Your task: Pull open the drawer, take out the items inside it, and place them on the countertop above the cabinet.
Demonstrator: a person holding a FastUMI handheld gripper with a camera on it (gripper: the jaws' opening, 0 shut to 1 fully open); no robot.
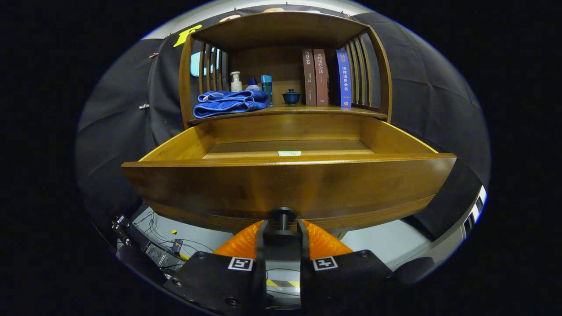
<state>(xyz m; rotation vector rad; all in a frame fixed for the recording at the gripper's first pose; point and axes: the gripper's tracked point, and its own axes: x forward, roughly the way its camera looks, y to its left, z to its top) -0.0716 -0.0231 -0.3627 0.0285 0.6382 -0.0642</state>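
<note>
Gripper (282, 229) clamped on dark knob (282, 216) of drawer (290, 184), both fingers pressing its sides. Drawer pulled well out at 12 o'clock; small pale label (289, 153) on its floor. Countertop (307, 111) beyond, folded blue towel (230, 103) at 11 o'clock, books (326, 78) at 1.

Most of the drawer (285, 145) floor is hidden behind its front panel (290, 186); a small pale item (289, 153) inside cannot be made out.

Gripper camera (low, close) facing drawer (287, 184)
</note>
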